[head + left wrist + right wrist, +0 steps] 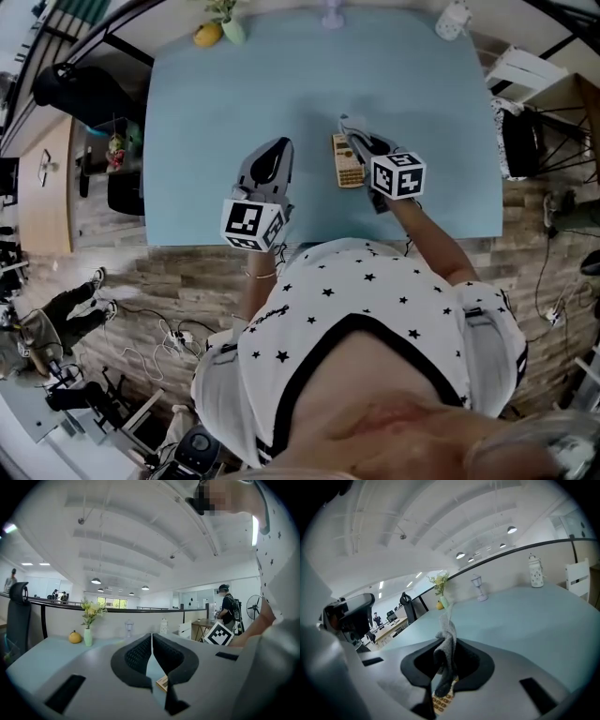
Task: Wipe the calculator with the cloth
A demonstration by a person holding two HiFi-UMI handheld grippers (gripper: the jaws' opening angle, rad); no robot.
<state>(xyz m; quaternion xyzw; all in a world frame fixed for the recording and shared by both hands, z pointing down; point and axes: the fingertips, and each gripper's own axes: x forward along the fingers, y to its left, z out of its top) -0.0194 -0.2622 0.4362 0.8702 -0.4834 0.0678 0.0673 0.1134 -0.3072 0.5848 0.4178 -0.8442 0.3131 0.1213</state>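
Observation:
A tan calculator (346, 161) lies flat on the light blue table (216, 122), right of centre. My right gripper (354, 136) hovers just over its far end, shut on a grey cloth (449, 634) that hangs between the jaws. The cloth's lower end dangles over the calculator's keys (442, 701). My left gripper (273, 150) is to the calculator's left, above the table, with its jaws shut and nothing held. In the left gripper view the closed pads (140, 656) meet in front, and a corner of the calculator (162, 682) shows below them.
Along the table's far edge stand a vase of flowers (228, 17), a yellow gourd (207, 36), a small glass ornament (333, 13) and a white lantern (453, 19). A white chair (525, 70) stands off the right side. The table's near edge lies just under both grippers.

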